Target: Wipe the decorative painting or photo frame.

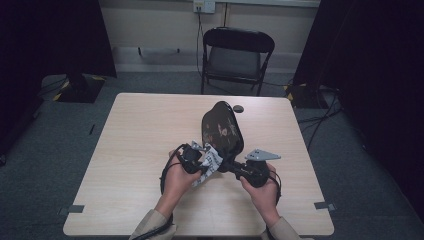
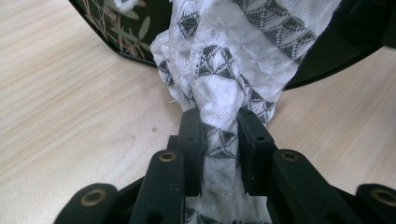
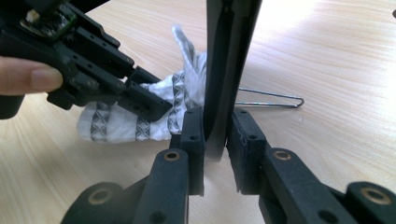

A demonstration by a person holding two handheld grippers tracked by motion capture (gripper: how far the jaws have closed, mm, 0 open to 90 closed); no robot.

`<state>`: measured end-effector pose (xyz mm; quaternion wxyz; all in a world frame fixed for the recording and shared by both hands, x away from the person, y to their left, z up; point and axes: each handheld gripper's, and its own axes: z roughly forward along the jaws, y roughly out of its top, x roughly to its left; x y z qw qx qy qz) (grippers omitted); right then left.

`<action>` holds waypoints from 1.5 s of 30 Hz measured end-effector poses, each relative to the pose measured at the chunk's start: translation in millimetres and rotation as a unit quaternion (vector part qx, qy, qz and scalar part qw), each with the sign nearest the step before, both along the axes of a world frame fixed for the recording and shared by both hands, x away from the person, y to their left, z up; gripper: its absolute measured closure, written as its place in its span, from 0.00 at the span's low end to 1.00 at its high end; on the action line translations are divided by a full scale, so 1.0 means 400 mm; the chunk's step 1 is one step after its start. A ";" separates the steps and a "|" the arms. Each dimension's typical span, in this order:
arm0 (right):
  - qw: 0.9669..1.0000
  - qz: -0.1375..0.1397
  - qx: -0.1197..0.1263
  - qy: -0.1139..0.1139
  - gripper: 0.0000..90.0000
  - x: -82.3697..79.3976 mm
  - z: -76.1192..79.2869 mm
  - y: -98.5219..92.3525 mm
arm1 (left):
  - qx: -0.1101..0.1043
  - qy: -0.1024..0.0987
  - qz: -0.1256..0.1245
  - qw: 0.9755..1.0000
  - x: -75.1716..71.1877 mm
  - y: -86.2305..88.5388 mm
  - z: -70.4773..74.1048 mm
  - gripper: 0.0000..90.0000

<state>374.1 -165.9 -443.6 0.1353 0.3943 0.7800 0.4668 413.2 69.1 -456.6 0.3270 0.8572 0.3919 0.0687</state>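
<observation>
A black lacquered tray [image 1: 222, 127] with a gold plant pattern stands tilted up on edge above the wooden table [image 1: 135, 145]. My right gripper [image 1: 228, 166] is shut on its lower rim; in the right gripper view the rim of the tray [image 3: 229, 56] sits between the jaws of that gripper [image 3: 215, 130]. My left gripper [image 1: 201, 161] is shut on a bunched white cloth [image 1: 210, 161] with a grey diamond pattern. The cloth [image 2: 219, 88] rises from the left gripper [image 2: 219, 133] against the tray's face [image 2: 126, 28]. The cloth [image 3: 116, 123] and the left gripper [image 3: 144, 100] also lie left of the tray.
A thin bent metal wire [image 3: 271, 99] lies on the table behind the tray. A small dark round object [image 1: 238, 108] sits near the far edge. A black folding chair [image 1: 235, 55] stands beyond the table. Cables trail on the floor at right.
</observation>
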 end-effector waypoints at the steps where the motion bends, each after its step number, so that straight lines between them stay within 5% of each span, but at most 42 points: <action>1: 1.000 0.000 0.000 -0.001 0.86 0.000 0.000 0.000 | 0.004 0.001 -0.001 1.000 -0.001 0.000 -0.003 0.82; 16: 1.000 0.003 -0.002 -0.004 0.85 -0.002 0.002 -0.001 | 0.032 0.020 -0.009 0.999 -0.015 0.020 -0.018 0.82; 20: 1.000 0.003 -0.003 -0.005 0.85 -0.002 0.002 0.000 | 0.017 0.018 -0.004 1.000 -0.020 0.041 0.002 0.82; 27: 1.000 0.003 -0.001 -0.003 0.86 -0.001 0.000 -0.002 | -0.028 -0.014 -0.001 1.000 -0.022 0.070 0.104 0.82; 32: 1.000 -0.001 0.001 0.000 0.86 0.000 -0.001 -0.005 | -0.040 -0.047 -0.001 0.998 -0.016 0.068 0.195 0.82; 45: 1.000 -0.004 0.003 0.000 0.87 0.000 0.000 -0.005 | -0.077 -0.116 -0.024 0.990 -0.005 -0.010 0.390 0.82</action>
